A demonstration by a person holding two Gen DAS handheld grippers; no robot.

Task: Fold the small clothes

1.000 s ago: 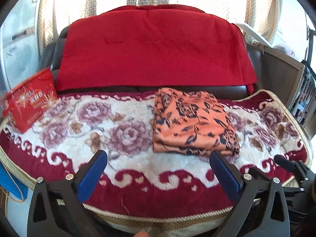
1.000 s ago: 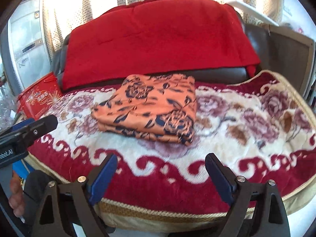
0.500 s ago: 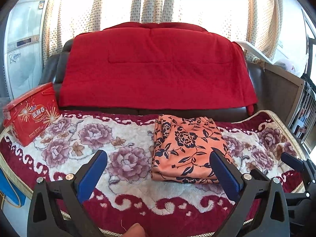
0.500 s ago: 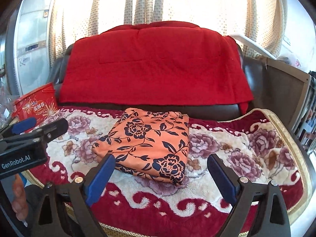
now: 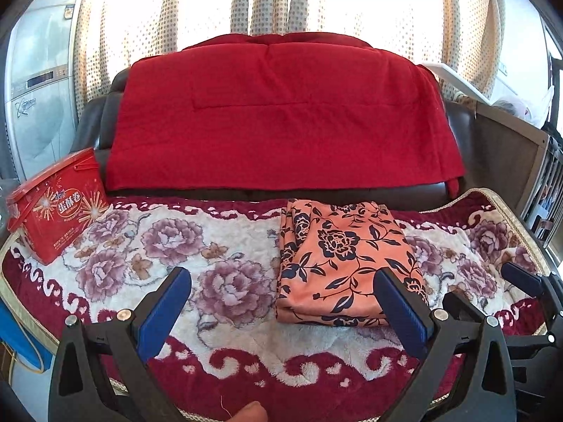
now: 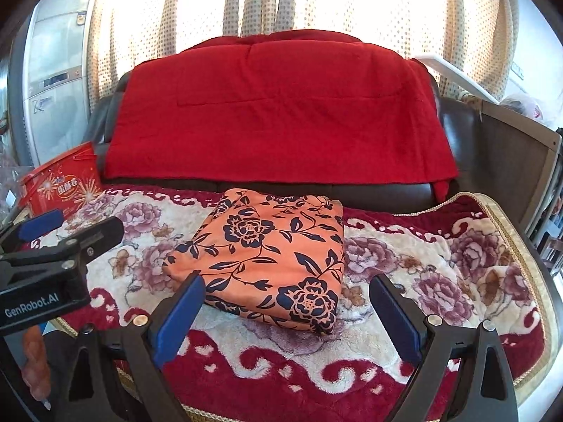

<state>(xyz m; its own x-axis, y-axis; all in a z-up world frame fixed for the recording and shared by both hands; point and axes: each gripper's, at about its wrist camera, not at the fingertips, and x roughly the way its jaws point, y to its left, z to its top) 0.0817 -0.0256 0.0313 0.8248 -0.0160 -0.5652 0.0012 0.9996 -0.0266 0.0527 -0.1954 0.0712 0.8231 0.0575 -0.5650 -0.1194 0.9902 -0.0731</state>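
Note:
A folded orange cloth with a dark blue flower print [image 5: 339, 260] [image 6: 271, 256] lies flat on the flowered blanket [image 5: 211, 274] [image 6: 422, 274] that covers the sofa seat. My left gripper [image 5: 281, 281] is open and empty, held above the blanket's front edge, with the cloth by its right finger. My right gripper [image 6: 286, 288] is open and empty, held in front of the cloth. The left gripper also shows at the left of the right wrist view [image 6: 52, 246]. The right gripper shows at the right edge of the left wrist view [image 5: 520, 281].
A red tin box [image 5: 56, 207] [image 6: 59, 183] stands at the blanket's back left. A red quilt [image 5: 281, 119] [image 6: 278, 112] hangs over the sofa back. Dotted curtains [image 5: 267, 0] hang behind. A wooden panel [image 5: 506, 165] stands at the right.
Both grippers have pulled back and risen away from the cloth, so more of the sofa back and curtains shows. The folded cloth has not moved.

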